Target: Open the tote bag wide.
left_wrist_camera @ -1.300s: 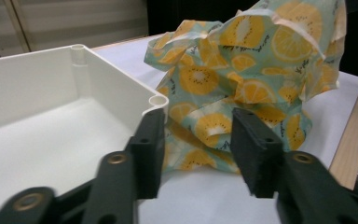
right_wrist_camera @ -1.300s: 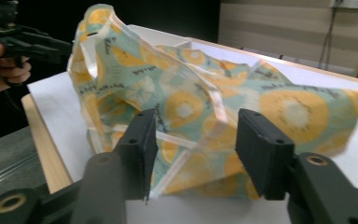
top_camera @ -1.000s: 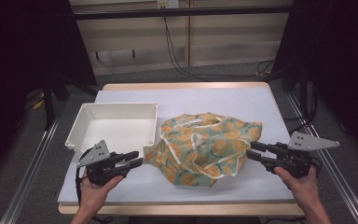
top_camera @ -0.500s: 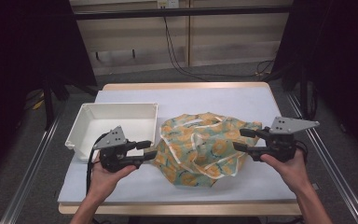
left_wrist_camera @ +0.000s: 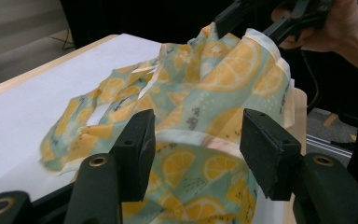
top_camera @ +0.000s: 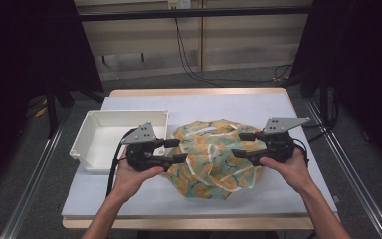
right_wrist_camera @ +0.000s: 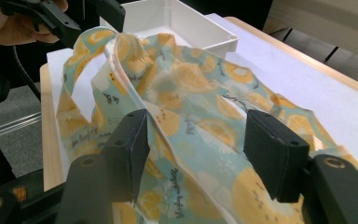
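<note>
A teal cloth printed with orange lemon slices (top_camera: 209,154) lies crumpled on the white table cover. My left gripper (top_camera: 180,151) is at its left edge and my right gripper (top_camera: 237,145) at its right edge, both pointing inward. In the left gripper view the jaws (left_wrist_camera: 200,149) stand apart with a white hem of the cloth (left_wrist_camera: 205,84) running between them. In the right gripper view the jaws (right_wrist_camera: 200,149) also stand apart, and a fold of the cloth (right_wrist_camera: 191,79) brushes the left pad. Both sets of jaws have just been opening, and neither presses on the cloth.
An empty white tray (top_camera: 129,113) sits left of the cloth, just behind my left gripper, and its corner (right_wrist_camera: 205,32) shows in the right gripper view. Wooden table edges frame the white cover. Metal rails run along both sides, and cables lie on the floor behind.
Both grippers have moved inward toward each other and a little away from the person. Their jaws have spread wider. The cloth is bunched narrower and stands higher between them.
</note>
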Tool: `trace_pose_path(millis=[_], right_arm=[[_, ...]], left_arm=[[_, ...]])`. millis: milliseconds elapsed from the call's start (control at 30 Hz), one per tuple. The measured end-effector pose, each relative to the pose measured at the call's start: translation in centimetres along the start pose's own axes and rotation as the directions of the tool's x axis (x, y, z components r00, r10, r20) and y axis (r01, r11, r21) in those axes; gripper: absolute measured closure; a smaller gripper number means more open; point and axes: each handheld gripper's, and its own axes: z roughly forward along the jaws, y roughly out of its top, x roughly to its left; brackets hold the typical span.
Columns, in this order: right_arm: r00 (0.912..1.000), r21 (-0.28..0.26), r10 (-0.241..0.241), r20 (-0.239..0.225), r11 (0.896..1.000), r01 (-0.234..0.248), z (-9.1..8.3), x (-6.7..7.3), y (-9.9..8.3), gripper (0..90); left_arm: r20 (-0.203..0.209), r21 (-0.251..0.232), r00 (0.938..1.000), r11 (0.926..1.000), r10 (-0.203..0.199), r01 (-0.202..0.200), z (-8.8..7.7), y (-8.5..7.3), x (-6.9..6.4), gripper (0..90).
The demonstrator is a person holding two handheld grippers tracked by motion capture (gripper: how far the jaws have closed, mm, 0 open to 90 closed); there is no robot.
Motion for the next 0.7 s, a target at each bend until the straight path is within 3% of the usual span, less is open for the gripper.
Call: trace_pose_path(millis=[233,433,500,700], right_arm=[[0.9998,0.034,-0.004,-0.019,0.999,0.004,1.7,0.0,-0.5,43.2],[0.9994,0.061,0.010,-0.033,0.998,-0.007,3.0,-0.1,-1.6,51.2],[0.9989,0.066,0.016,-0.043,0.998,-0.013,3.3,-0.1,-1.9,58.5],[0.9962,0.088,0.036,-0.079,0.996,-0.029,3.8,0.4,-3.2,82.9]], left_arm=[[0.030,-0.019,0.9995,0.9997,0.013,-0.012,1.1,1.5,-0.7,40.8],[0.041,0.048,0.9991,0.9988,0.006,-0.008,3.6,0.1,-0.9,35.9],[0.035,0.087,0.9992,0.9960,0.021,-0.024,4.1,-0.6,-0.9,37.1],[0.087,0.122,0.9958,0.9917,0.028,-0.039,4.2,-2.1,-0.7,71.5]])
